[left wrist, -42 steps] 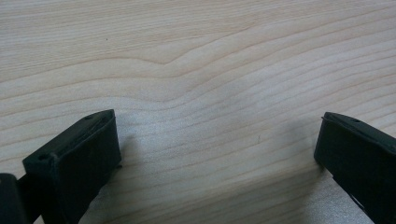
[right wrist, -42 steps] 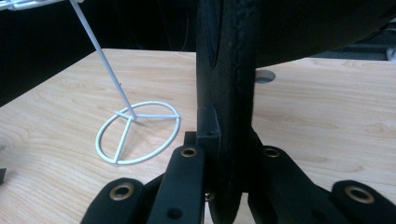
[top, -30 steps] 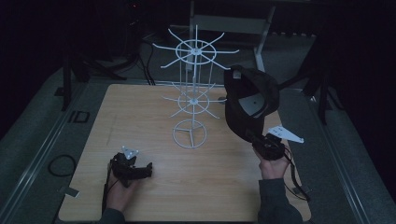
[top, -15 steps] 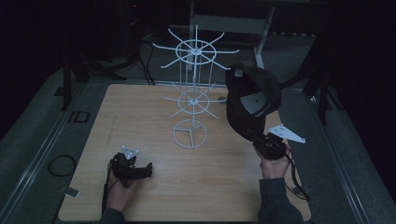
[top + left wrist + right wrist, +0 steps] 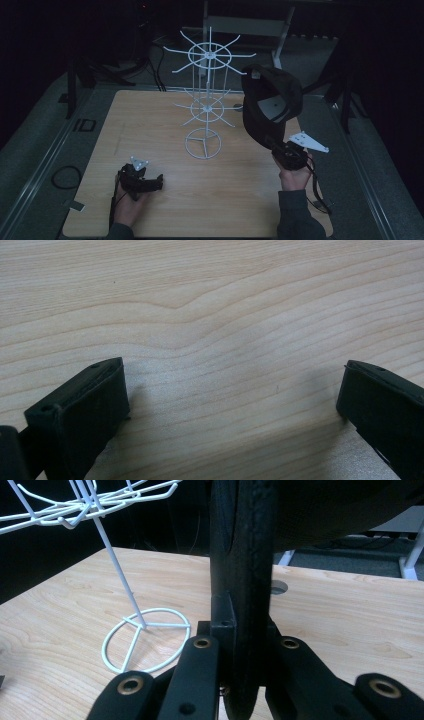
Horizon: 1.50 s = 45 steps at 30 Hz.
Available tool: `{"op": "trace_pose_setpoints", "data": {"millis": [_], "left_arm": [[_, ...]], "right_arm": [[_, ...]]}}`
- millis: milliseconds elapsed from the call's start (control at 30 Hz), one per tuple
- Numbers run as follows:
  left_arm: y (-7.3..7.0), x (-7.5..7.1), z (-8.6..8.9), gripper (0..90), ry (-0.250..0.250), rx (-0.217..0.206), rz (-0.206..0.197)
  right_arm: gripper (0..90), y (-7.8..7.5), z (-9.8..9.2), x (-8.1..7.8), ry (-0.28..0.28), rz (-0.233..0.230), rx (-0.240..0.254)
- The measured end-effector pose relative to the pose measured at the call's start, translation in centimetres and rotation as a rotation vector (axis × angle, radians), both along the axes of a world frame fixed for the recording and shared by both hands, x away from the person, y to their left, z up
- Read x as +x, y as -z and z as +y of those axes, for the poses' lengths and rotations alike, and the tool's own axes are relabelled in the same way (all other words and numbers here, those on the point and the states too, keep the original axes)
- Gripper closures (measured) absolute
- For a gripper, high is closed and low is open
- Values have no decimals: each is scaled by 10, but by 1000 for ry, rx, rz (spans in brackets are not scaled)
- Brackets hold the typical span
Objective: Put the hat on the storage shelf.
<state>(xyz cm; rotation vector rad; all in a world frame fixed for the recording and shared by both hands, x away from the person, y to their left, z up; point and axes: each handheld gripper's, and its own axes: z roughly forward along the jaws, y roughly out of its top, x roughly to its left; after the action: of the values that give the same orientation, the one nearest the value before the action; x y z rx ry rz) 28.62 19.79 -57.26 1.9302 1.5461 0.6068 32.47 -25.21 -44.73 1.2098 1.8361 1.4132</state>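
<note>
— What's the setting?

— A dark room, with a pale wooden table lit in the middle and grey floor around it. All places below are taken from the white wire rack, which stands upright near the table's centre on a ring-shaped foot, with two tiers of spoke-like hooks.

— And the biggest thing being handled?

— A black cap. It is held up in the air just right of the rack, about level with the lower tier, apart from the hooks as far as the high view shows.

— What holds it?

— The right claw, right of the rack's foot and nearer the person. In the right gripper view its jaws are pressed on the cap's brim, which stands on edge between them.

— The other one?

— The left claw sits low on the table, left of the rack's foot and nearer the person. Its jaws are spread wide, with bare wood between them.
</note>
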Motion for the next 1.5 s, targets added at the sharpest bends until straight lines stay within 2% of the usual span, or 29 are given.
{"op": "trace_pose_setpoints", "data": {"millis": [1500], "left_arm": [[0, 0, 0, 2, 1, 1, 2]], "right_arm": [[865, -13, 4, -5, 7, -51, -22]]}}
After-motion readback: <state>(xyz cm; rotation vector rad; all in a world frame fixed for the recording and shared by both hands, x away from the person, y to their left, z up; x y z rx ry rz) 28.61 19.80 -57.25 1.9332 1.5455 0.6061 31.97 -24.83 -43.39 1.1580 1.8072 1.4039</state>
